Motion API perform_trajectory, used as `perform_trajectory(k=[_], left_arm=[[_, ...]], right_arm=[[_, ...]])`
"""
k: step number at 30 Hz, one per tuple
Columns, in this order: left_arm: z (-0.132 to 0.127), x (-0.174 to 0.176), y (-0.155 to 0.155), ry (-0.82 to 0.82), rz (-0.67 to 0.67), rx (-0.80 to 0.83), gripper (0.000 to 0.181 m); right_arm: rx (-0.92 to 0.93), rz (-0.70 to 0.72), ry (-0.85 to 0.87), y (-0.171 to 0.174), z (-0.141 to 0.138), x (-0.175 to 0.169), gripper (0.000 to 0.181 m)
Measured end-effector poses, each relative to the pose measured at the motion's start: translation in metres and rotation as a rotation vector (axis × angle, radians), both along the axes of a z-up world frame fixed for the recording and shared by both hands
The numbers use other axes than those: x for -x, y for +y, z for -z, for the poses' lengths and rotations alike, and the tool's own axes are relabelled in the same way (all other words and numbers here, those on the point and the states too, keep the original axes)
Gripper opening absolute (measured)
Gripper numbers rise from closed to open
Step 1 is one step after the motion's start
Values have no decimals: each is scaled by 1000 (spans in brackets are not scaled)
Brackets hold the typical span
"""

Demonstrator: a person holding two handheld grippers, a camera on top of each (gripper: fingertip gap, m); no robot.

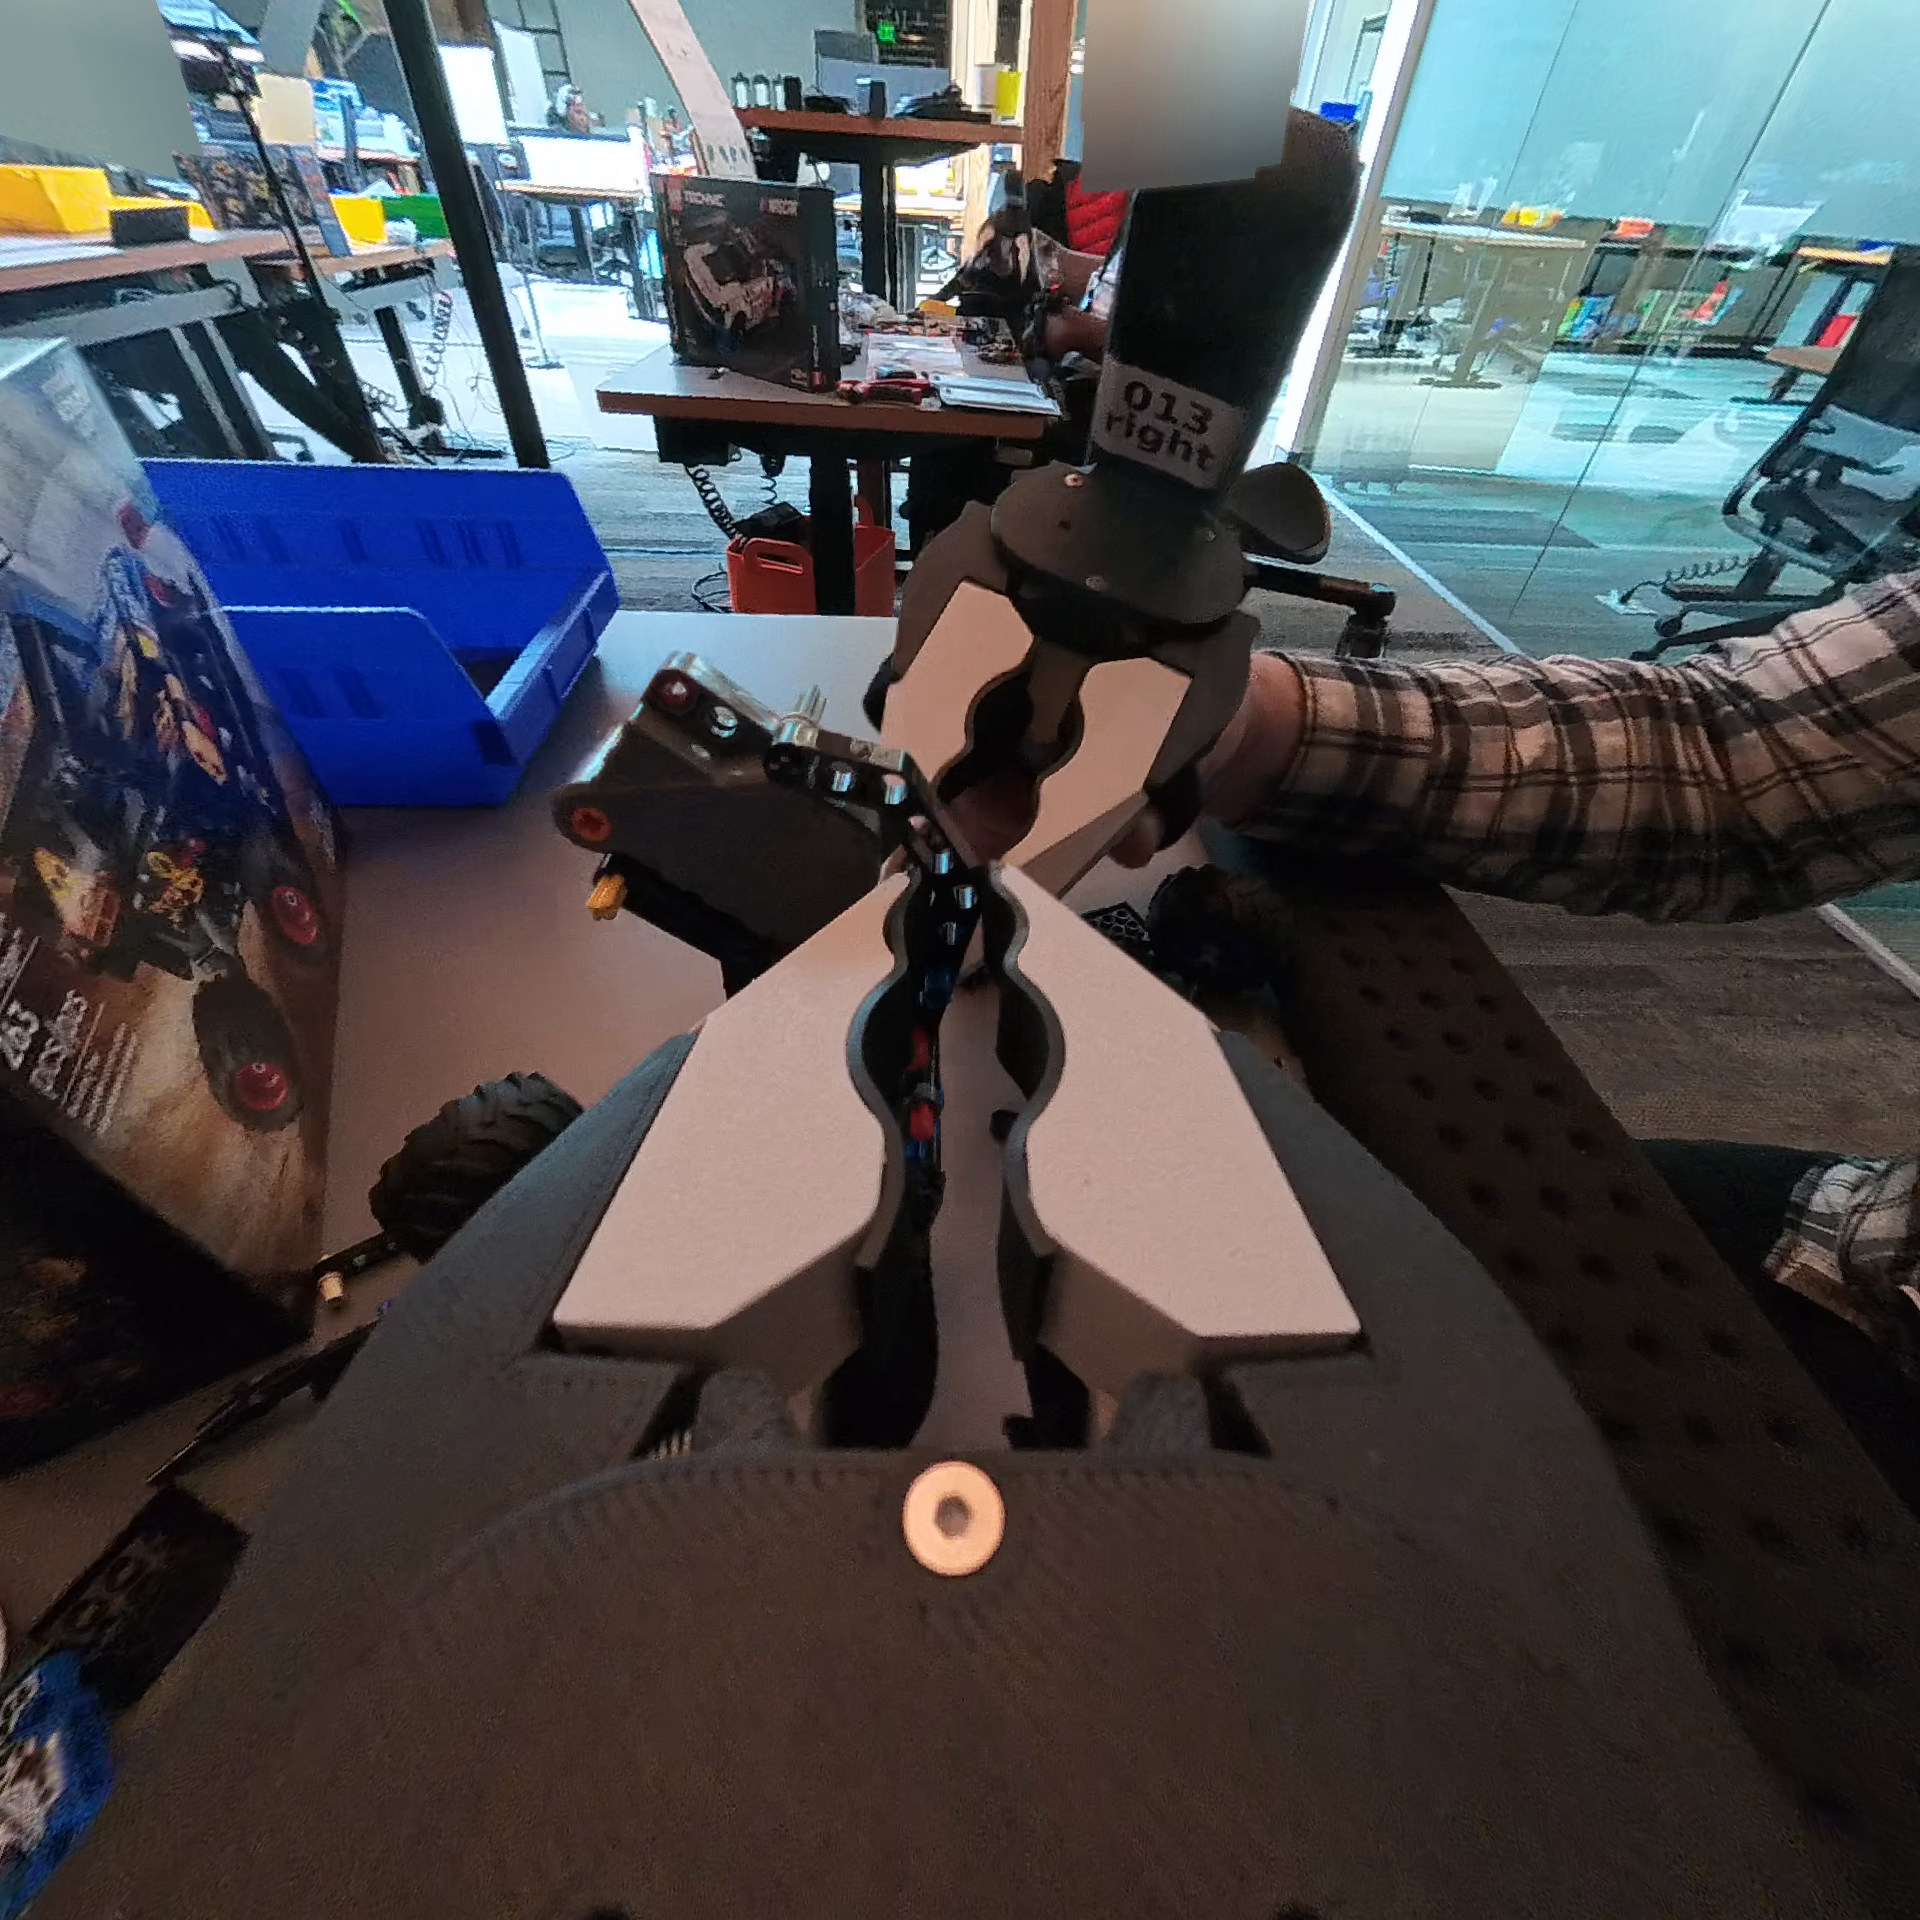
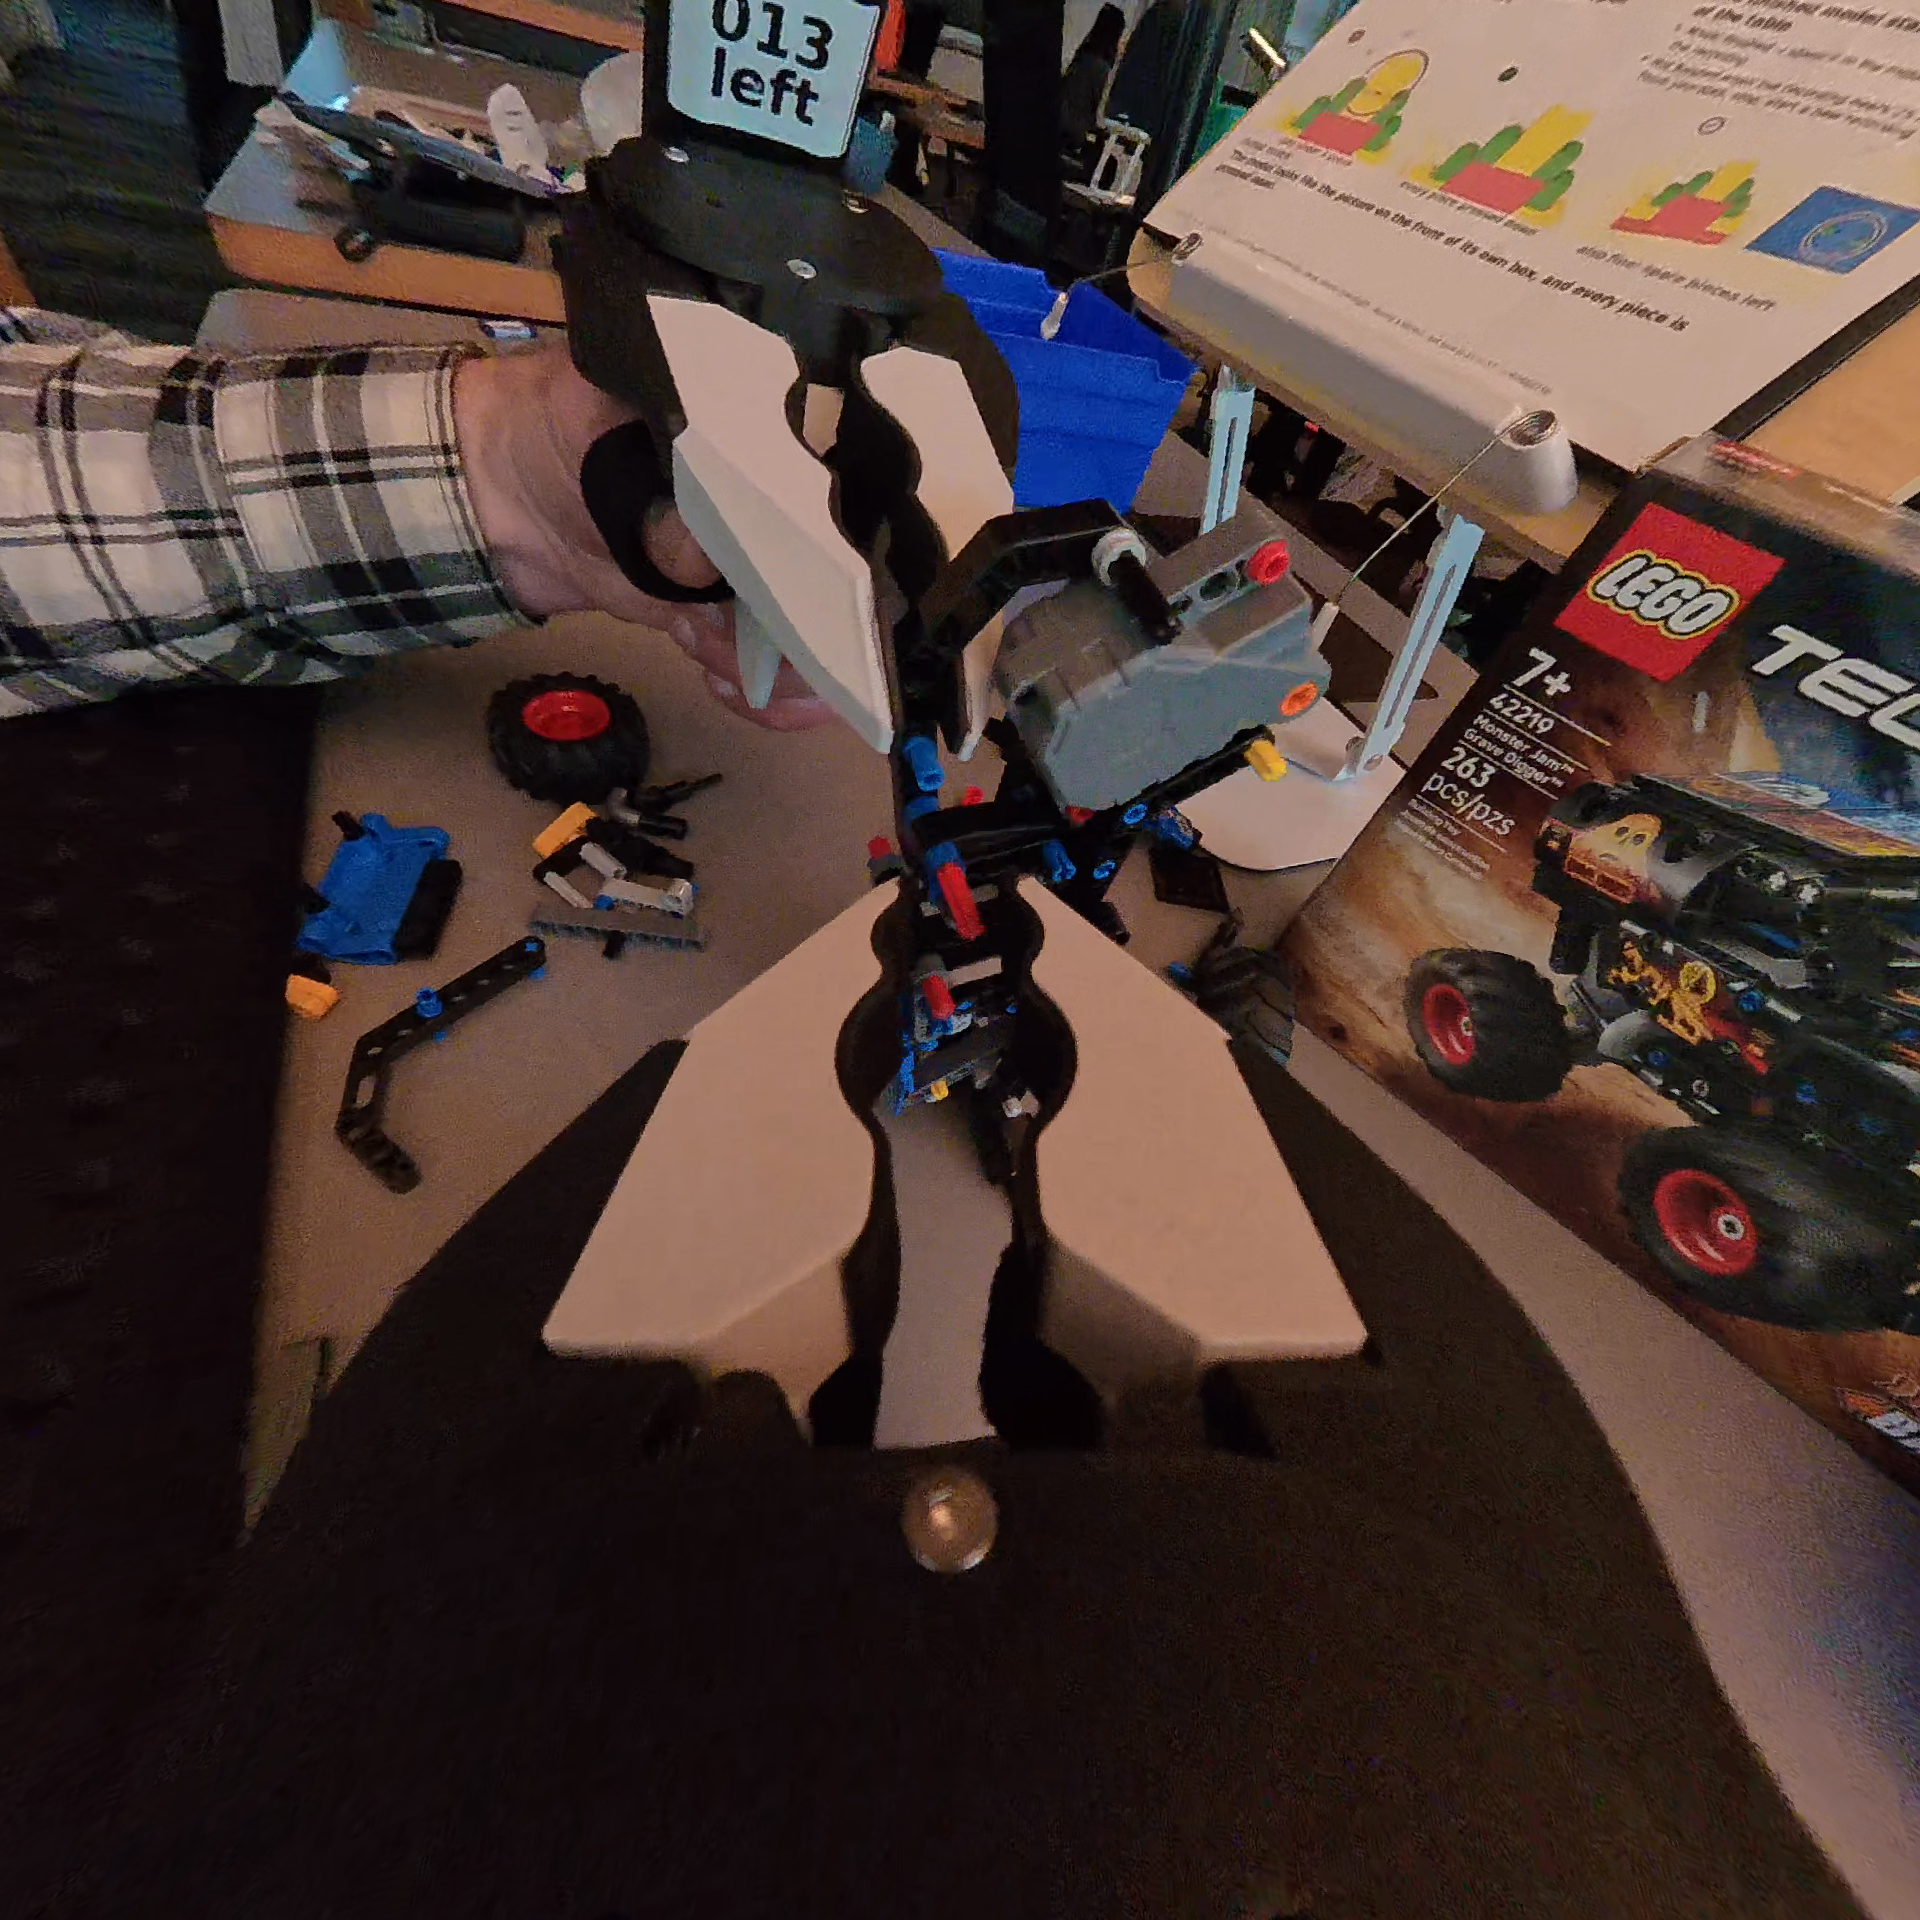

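left wrist: close, faces right claw (image 1: pixel 997 821) | right wrist: close, faces left claw (image 2: pixel 925 727) | shared: tabletop (image 2: pixel 790 831)

The left wrist view is bright: daylight comes through the glass wall (image 1: pixel 1621 260) beyond and to the right of the tongs, and it looks pale and a little washed out there. The right wrist view is much dimmer and warmer, with deep shadow on the dark mat (image 2: pixel 135 1039) to the left of the tongs. Both views are wide-angle, so straight lines bend near the edges. The gripper bodies closest to each lens are soft, and far things are slightly blurred.
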State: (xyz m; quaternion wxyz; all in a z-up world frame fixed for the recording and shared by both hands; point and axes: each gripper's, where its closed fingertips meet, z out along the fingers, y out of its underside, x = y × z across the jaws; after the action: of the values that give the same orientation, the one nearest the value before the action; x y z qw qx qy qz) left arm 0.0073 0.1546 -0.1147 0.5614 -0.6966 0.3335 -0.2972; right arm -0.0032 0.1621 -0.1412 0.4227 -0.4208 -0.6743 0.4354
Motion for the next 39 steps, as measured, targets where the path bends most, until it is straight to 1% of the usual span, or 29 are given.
perform_trajectory(k=[3, 6, 9, 12, 14, 15, 16, 17, 20, 23, 26, 27, 28, 31, 32, 39], left_arm=[[-1, -6, 2, -12, 9, -7, 7], [1, -5, 1, 13, 3, -28, 8], [18, 3, 2, 108, -23, -3, 19], [23, 6, 5, 174, -55, -20, 21], [16, -3, 6, 153, -50, -52, 18], [17, -2, 7, 179, -60, -64, 15], [17, -3, 5, 187, -42, -67, 7], [17, -4, 4, 192, -40, -79, 6], [27, -5, 1, 263, -21, -79, 6], [21, -6, -2, 246, -5, -81, 6], [24, -6, -3, 193, 4, -44, 6], [26, -5, -1, 210, -15, -44, 8], [30, -3, 2, 238, -40, -48, 16], [41, -10, 6, 308, -39, -48, 7], [40, -11, 6, 309, -37, -57, 6], [28, -16, -5, 216, 37, -69, 5]], right_arm=[[-5, -23, -24, -3, 3, 2, 6], [11, -28, -27, -3, 4, 0, 4], [66, -37, -5, 0, -2, -5, 4], [83, -58, -1, 0, -2, -9, 4], [66, -82, -14, -7, 1, -8, 4], [53, -75, -13, -6, 1, -8, 4], [56, -74, -6, -5, -1, -9, 4], [69, -82, -2, -6, -2, -10, 4], [57, -102, -27, -7, 5, -12, 4], [96, -132, -1, -10, -1, -15, 4], [87, -126, -12, -10, 1, -15, 4], [102, -128, -6, -10, 0, -16, 4], [107, -130, -3, -10, -1, -17, 4], [109, -126, -1, -9, -1, -17, 4], [112, -128, 3, -8, -2, -18, 4], [115, -175, 31, -15, -8, -24, 4]])
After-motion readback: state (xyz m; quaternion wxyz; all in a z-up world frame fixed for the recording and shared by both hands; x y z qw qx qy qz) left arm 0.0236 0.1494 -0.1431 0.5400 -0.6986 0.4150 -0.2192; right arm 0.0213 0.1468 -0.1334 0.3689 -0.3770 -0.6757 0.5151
